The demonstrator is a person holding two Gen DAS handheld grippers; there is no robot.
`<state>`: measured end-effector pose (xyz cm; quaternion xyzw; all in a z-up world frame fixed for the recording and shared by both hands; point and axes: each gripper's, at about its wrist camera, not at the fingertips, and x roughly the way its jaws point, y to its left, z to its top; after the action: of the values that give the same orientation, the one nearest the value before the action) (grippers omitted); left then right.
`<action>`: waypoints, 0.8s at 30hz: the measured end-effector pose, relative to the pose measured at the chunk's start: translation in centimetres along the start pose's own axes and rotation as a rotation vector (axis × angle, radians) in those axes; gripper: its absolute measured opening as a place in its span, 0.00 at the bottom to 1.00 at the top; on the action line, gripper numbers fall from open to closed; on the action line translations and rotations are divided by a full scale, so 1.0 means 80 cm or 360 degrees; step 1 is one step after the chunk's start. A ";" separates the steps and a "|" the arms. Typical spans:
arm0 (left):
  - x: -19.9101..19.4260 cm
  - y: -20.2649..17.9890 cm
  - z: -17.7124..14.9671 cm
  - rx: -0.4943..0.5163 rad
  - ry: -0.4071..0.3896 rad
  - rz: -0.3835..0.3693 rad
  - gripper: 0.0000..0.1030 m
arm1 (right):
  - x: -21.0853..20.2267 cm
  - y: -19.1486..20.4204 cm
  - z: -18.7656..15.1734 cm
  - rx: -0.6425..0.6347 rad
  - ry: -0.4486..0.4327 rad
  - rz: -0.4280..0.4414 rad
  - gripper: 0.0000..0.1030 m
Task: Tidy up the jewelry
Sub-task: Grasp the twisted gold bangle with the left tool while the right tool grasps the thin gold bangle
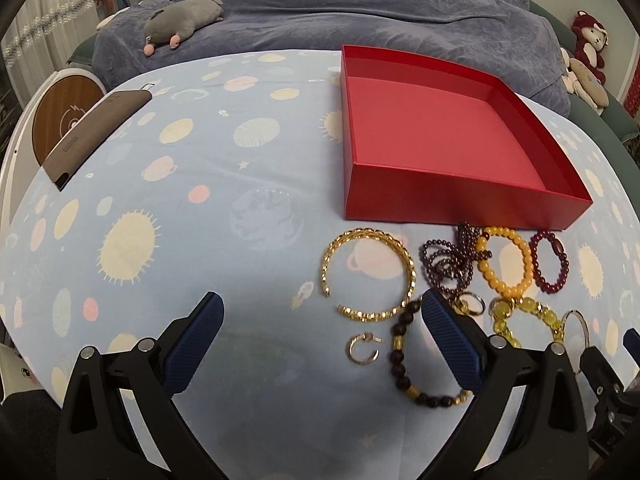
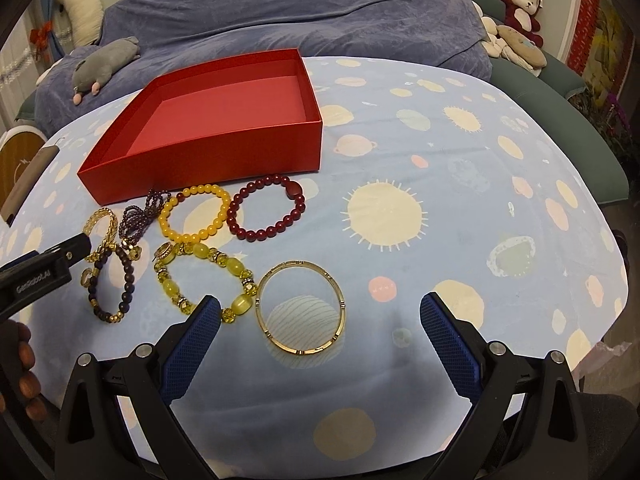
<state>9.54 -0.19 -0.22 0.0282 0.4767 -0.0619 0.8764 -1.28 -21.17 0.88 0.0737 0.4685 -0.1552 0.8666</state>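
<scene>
Right wrist view: the right gripper is hovering with its jaws spread wide and holding nothing, low over the patterned surface, with the gold bangle lying flat just left of the midline between its blue pads. The red box is standing empty at the far side, its near wall just behind the row of beaded pieces: the amber bead bracelet, the dark red bead bracelet and the yellow glass bracelet. In the left wrist view, the left gripper is likewise hanging spread and empty, its right pad close beside the dark wooden bead bracelet and the open gold cuff, with a small gold hoop nearby. Judged from this layout, no piece is yet in the box, and the bangle is the likeliest first pick. For a clean grasp, the right gripper should be shifting slightly left, straddling one side of the bangle's rim rather than its whole span, and closing on the thin metal squarely, since a flat rigid ring tends to slide or tip on cloth.
</scene>
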 end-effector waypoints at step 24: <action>0.013 -0.014 0.003 0.0060 0.0016 -0.0137 0.52 | 0.025 0.011 0.005 -0.0060 0.0079 0.0063 0.75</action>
<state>10.17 -1.40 -0.93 0.0244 0.4805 -0.1084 0.8699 0.36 -20.82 -0.58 0.0703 0.4912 -0.1273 0.8588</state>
